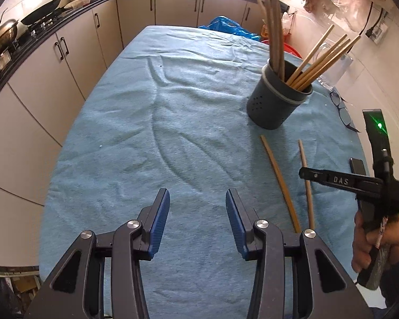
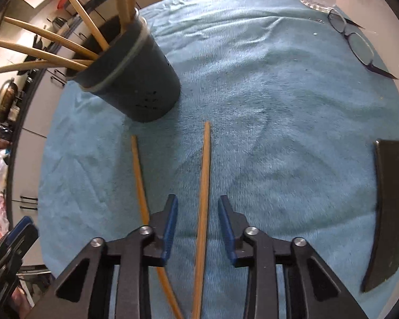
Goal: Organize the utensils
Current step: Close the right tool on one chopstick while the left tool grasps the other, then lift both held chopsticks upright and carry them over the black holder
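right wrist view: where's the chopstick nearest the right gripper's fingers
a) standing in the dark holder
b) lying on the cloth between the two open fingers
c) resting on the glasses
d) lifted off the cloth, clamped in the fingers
b: the chopstick lies flat on the blue cloth, running up between the fingers of the right gripper, with a gap on each side.

Dark grey perforated utensil holder (image 2: 146, 79) stands upright on blue cloth, packed w/ bamboo chopsticks (image 1: 321, 61) fanning out over its rim. Two more loose chopsticks lie flat just in front of it: one (image 2: 205, 186) nearly straight, the other (image 2: 139, 175) beside it, ends converging.
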